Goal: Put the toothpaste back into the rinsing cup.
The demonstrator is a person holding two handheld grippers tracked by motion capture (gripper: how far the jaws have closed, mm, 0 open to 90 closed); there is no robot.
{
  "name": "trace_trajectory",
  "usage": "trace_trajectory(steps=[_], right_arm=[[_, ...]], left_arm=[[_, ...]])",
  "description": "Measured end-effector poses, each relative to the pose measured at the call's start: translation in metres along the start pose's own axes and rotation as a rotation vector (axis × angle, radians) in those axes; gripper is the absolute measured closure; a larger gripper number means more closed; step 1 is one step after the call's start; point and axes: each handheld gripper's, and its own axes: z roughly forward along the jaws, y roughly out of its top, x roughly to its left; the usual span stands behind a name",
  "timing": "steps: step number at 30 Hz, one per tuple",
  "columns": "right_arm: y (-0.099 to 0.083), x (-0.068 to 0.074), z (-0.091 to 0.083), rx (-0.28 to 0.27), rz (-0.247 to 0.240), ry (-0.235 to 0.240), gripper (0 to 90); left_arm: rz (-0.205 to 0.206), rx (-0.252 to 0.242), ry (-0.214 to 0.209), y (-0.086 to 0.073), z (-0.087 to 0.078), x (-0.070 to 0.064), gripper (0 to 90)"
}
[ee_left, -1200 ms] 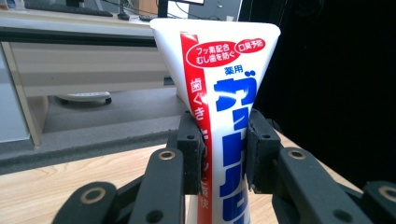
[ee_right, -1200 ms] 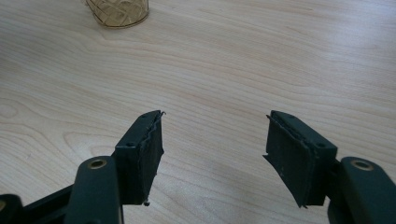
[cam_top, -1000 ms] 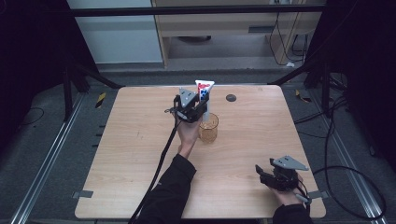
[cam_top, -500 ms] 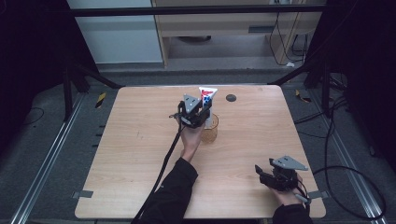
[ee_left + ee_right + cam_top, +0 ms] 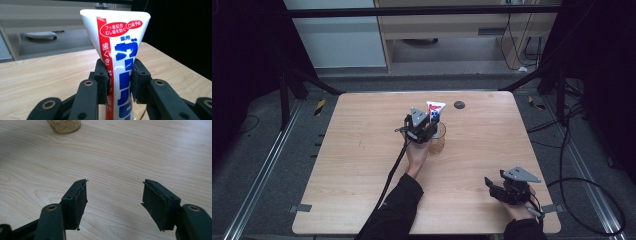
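The left gripper (image 5: 428,127) was clamped on a toothpaste tube (image 5: 117,57), its jaws pressing the tube's lower body from both sides. The tube stood upright with its flat crimped end uppermost. In the high view the tube (image 5: 435,110) was directly over the cup (image 5: 437,144), an amber, see-through tumbler standing near the middle of the table (image 5: 362,150). Whether the tube's lower end had entered the cup could not be determined; the gripper hid that part.

The right gripper (image 5: 504,189) sat well apart from the cup, toward the near right corner of the table. Its jaws were spread wide with nothing between them, and its own view showed bare wood ahead and the base of the cup (image 5: 64,126) at the top edge.

Step in hand, as judged: placing the tube into the cup, cap end down.

Next move, as judged:
- Lower the tube straight down until it bears on the cup's bottom or wall.
- Keep the tube centred over the cup's mouth; a sideways push could tip the light cup.
- Release only once the tube is supported, then lift the gripper clear of the crimped end.
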Motion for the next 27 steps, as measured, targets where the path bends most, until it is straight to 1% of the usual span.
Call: trace_trajectory(steps=[8, 11, 14, 20, 22, 25, 26, 27], right_arm=[[0.0, 0.0, 0.0, 0.002, -0.001, 0.001, 35.5], [0.0, 0.001, 0.001, 0.002, -0.003, -0.001, 35.1], [0.0, 0.001, 0.001, 0.004, -0.007, -0.003, 34.7], [0.0, 0.001, 0.001, 0.003, -0.006, -0.007, 33.9], [0.0, 0.001, 0.001, 0.004, -0.007, -0.008, 33.6], [0.0, 0.001, 0.001, 0.003, -0.006, -0.009, 33.4], [0.0, 0.001, 0.001, 0.003, -0.005, -0.01, 33.3], [0.0, 0.001, 0.001, 0.004, -0.004, -0.01, 33.2]], left_arm=[[-0.012, 0.03, -0.016, -0.009, -0.001, 0.003, 69.0], [0.002, 0.039, -0.018, -0.011, -0.002, 0.002, 68.7], [0.002, 0.052, -0.02, -0.014, -0.001, 0.002, 68.3], [0.02, 0.085, -0.006, -0.021, 0.001, 0.003, 67.2], [0.017, 0.073, -0.008, -0.022, -0.001, 0.005, 66.8], [0.022, 0.069, -0.009, -0.022, -0.003, 0.006, 65.0], [0.022, 0.061, -0.013, -0.022, -0.004, 0.006, 62.7], [0.019, 0.049, -0.015, -0.021, -0.006, 0.007, 58.1]])
